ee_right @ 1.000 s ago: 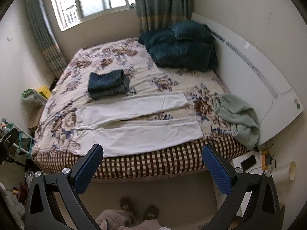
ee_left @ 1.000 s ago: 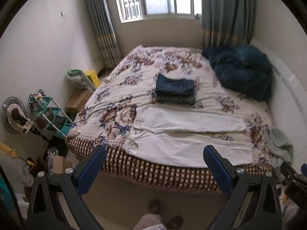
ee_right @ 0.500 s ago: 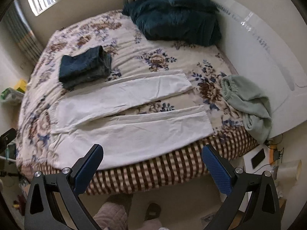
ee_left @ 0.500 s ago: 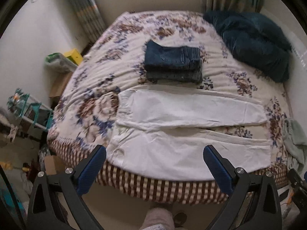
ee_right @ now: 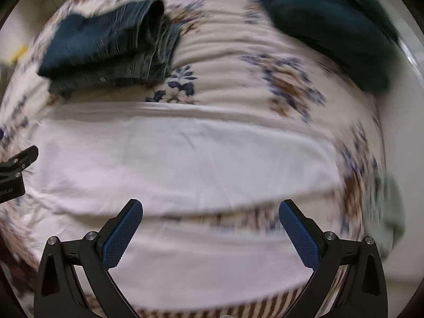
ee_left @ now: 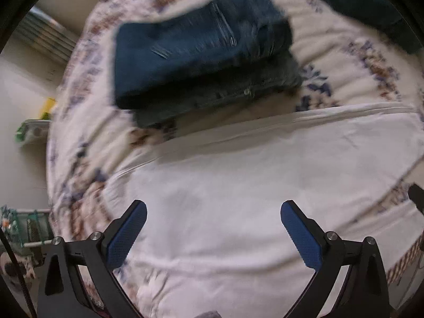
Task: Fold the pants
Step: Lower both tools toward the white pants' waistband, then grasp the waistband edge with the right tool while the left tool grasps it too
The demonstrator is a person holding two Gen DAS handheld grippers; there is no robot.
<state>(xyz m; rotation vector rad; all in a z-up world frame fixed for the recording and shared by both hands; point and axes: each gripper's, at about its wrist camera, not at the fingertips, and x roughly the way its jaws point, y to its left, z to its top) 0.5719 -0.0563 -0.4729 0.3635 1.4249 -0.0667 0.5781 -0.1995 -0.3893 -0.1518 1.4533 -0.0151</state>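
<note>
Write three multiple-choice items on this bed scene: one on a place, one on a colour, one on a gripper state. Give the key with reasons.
1. Where do the folded jeans lie relative to the white pants?
A. On top of them
B. Beyond them on the bedspread, apart from them
C. On the floor

2. What colour are the pads on the gripper fingers?
A. Blue
B. Red
C. Yellow

3. What state are the left gripper and right gripper in?
A. Both shut on the pants
B. Left shut, right open
C. Both open, holding nothing

Key:
1 B: floral bedspread shows between the jeans and the far edge of the pants.
2 A: both wrist views show blue textured pads.
3 C: in each view the fingers stand wide apart over the white cloth, with nothing between them.
</note>
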